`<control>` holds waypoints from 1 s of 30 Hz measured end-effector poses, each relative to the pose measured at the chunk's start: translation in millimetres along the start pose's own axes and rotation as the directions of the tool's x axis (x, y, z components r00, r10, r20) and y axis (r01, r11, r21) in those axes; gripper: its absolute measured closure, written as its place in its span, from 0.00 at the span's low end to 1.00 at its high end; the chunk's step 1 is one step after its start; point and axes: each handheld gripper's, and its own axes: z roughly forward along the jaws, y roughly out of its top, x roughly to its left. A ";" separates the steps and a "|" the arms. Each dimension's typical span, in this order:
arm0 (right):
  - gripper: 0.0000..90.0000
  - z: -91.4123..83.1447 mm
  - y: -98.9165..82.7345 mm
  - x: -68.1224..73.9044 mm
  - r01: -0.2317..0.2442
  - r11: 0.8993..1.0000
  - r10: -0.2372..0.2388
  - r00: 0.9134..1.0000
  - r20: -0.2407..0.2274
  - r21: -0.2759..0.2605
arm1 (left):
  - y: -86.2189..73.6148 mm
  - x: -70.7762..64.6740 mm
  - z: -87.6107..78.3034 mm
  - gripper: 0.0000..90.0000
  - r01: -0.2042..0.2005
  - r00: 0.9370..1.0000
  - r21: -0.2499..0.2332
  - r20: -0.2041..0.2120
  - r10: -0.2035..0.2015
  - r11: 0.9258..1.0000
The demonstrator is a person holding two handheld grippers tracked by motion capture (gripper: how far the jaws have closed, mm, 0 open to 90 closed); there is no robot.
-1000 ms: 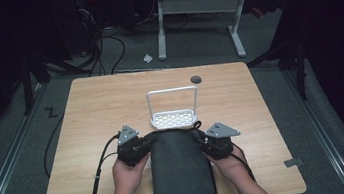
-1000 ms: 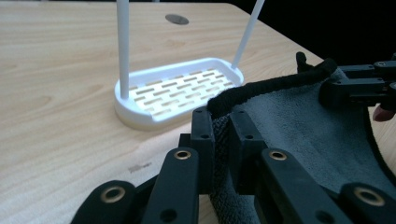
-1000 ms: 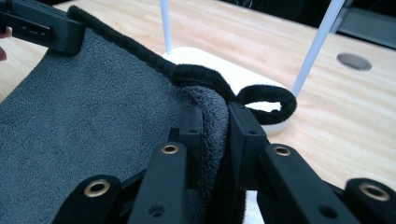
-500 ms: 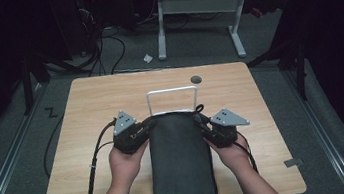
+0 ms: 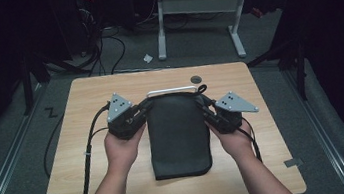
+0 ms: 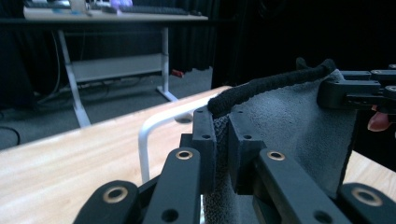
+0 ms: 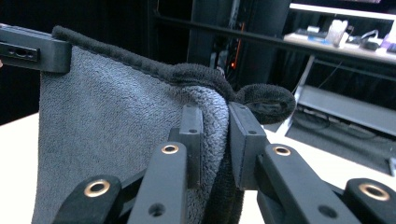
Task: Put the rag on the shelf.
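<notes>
On the left of the high view, black cables [image 5: 86, 153] trail from the left tool [image 5: 138, 115] across the wooden tabletop [image 5: 86, 189] and off its near edge. That tool is clamped on the left top corner of a dark grey towel [image 5: 177, 136]; in the left gripper view its two black pads press the cloth's thick rolled hem between them, with almost no gap.

Behind the towel, toward the far edge of the tabletop, stands a small white rack [image 5: 172, 91] with a rounded top bar; the hanging cloth hides most of it, and its white tube [image 6: 144, 140] shows beside the left tool's jaws. A dark round spot [image 5: 196, 79] lies on the tabletop just past the rack. Beyond the tabletop a white-legged desk [image 5: 195, 23] stands on the grey floor, with a scrap of white paper [image 5: 148, 58] near its left leg.

The towel is held up by its two top corners, stretched flat between the tools, its lower end folded and resting on the tabletop near the person. Its surface is a fine, fuzzy terry with a darker corded border along the top edge.

On the right, the right tool [image 5: 208, 113] grips the towel's other top corner, its pads closed on bunched cloth, with a small hanging loop [image 7: 266, 100] sticking out just past them.
</notes>
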 end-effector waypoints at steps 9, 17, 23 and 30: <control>0.86 -2.9 31.8 -3.2 0.025 0.998 -0.024 1.000 0.012 -0.057 | 35.6 1.6 -5.1 0.92 -0.059 0.998 -0.058 -0.015 0.058 0.997; 0.86 4.9 55.8 -6.8 0.041 0.996 -0.039 0.999 0.033 -0.081 | 53.9 7.0 -0.7 0.92 -0.084 0.996 -0.080 -0.045 0.080 0.993; 0.86 18.6 64.9 -17.1 0.001 0.997 0.000 1.000 0.014 -0.075 | 63.2 20.7 11.8 0.92 -0.082 0.995 -0.065 -0.054 0.079 0.995; 0.86 37.4 72.9 -24.5 -0.002 0.998 0.003 1.000 0.014 -0.068 | 74.7 42.2 27.2 0.92 -0.051 0.997 -0.052 -0.054 0.048 0.997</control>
